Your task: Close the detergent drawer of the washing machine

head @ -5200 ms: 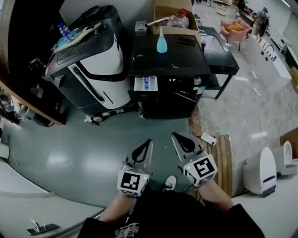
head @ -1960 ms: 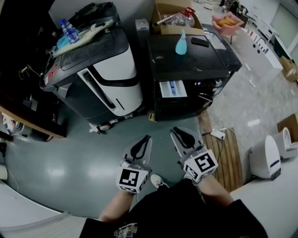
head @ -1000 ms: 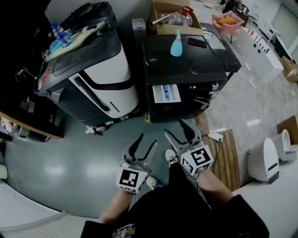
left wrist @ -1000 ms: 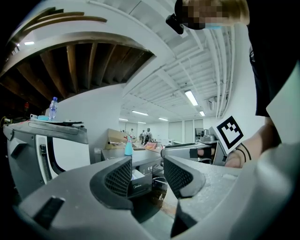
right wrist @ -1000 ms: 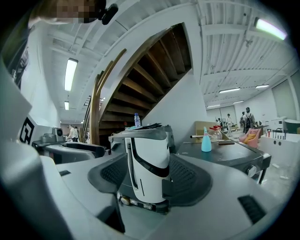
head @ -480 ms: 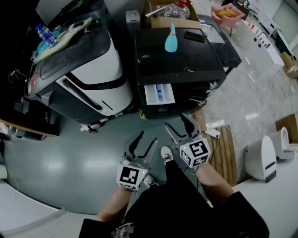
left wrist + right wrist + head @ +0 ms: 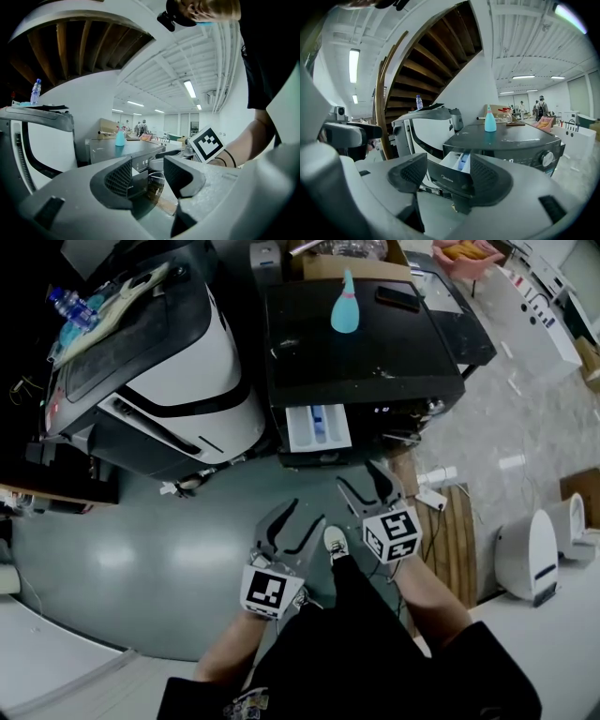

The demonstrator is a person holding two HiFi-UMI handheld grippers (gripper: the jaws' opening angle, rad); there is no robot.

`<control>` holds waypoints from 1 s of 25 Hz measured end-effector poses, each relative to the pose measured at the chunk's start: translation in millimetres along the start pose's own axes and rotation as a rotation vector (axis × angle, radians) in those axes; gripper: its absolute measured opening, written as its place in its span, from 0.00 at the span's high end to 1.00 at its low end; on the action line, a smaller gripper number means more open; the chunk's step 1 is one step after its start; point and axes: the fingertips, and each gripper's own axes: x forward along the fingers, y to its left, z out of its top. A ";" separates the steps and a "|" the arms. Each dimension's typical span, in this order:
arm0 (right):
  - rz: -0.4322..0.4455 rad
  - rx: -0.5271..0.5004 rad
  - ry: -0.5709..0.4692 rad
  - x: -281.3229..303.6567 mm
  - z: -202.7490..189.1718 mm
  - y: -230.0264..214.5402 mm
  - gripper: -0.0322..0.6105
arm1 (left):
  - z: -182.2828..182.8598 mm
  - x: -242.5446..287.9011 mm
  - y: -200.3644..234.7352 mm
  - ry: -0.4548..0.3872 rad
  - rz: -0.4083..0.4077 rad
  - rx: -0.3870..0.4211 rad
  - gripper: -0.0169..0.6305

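Note:
The black washing machine [image 7: 366, 343] stands ahead with its white detergent drawer [image 7: 317, 427] pulled out at the front left. In the right gripper view the drawer's dark front [image 7: 452, 174] shows between the jaws, still apart from them. My right gripper [image 7: 366, 482] is open and empty, just short of the machine's front and a little right of the drawer. My left gripper [image 7: 298, 519] is open and empty, lower over the grey floor. A teal bottle [image 7: 348, 303] and a phone [image 7: 397, 298] lie on the machine's top. The left gripper [image 7: 147, 176] looks toward the machine.
A large white and black machine [image 7: 178, 362] stands close on the left of the washer. A wooden pallet [image 7: 459, 540] and a white power strip [image 7: 433, 498] lie on the floor at the right. A cardboard box [image 7: 347, 263] sits behind. My shoe [image 7: 335, 542] is between the grippers.
The person has stepped nearer to the washing machine. Both grippers went from shut to open, and the right one moved forward toward the drawer.

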 end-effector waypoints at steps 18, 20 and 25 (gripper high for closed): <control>0.013 0.099 0.161 66.3 -78.4 -54.7 0.52 | -25.7 57.7 9.4 0.049 -0.012 -0.042 0.68; 0.016 0.107 0.178 71.6 -85.0 -58.5 0.53 | -27.2 62.3 11.6 0.051 -0.010 -0.046 0.68; 0.028 0.131 0.225 82.6 -101.5 -62.9 0.54 | -32.4 73.8 17.9 0.060 -0.006 -0.059 0.68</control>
